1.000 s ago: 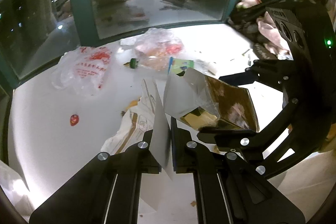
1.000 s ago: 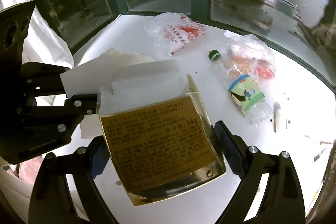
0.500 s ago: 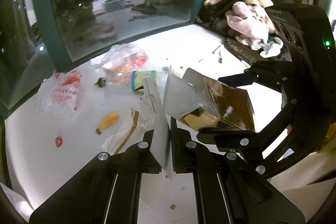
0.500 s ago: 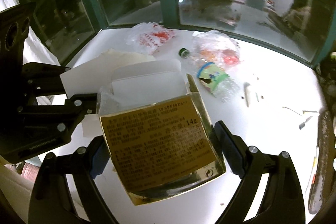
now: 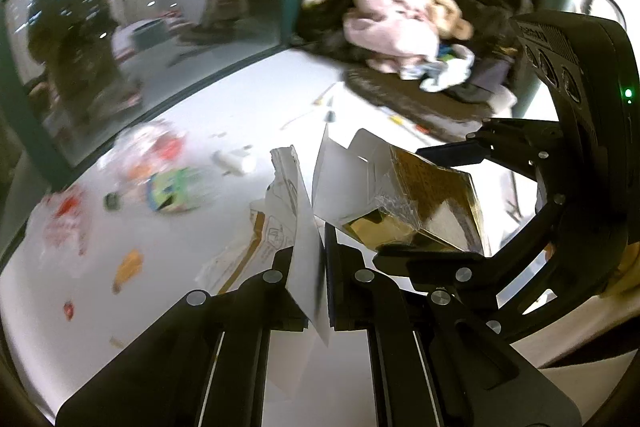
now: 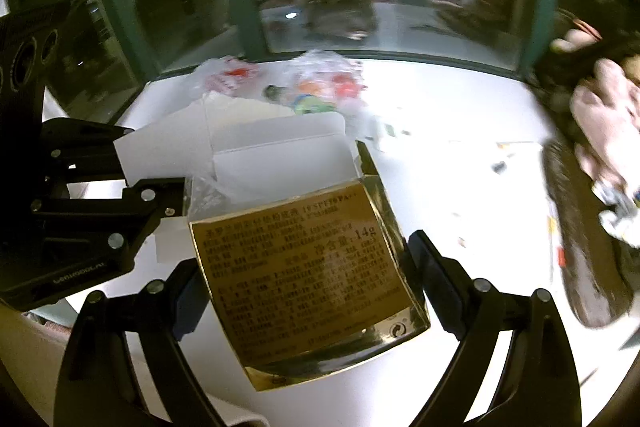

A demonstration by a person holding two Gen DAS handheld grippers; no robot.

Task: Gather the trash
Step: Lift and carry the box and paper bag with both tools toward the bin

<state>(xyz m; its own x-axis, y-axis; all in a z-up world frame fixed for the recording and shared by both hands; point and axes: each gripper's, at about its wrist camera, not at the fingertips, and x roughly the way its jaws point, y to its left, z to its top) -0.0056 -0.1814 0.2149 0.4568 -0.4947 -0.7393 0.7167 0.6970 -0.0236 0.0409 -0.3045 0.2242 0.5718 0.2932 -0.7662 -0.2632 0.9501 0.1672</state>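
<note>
Left gripper [image 5: 316,259] pinched tight on white paper sheet [image 5: 306,251]. Right gripper [image 6: 308,267] spread wide, pads clamping gold box [image 6: 304,267] above white table [image 6: 460,115].

A glossy gold cardboard box [image 6: 304,267] with matt white paper flaps sits above a smooth white tabletop [image 6: 460,107], near crinkled clear plastic bags [image 5: 148,151] and soft pink cloth [image 5: 388,27].

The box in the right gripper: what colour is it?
Shiny gold box with dark print and white inner flaps; clearest in the right wrist view.
</note>
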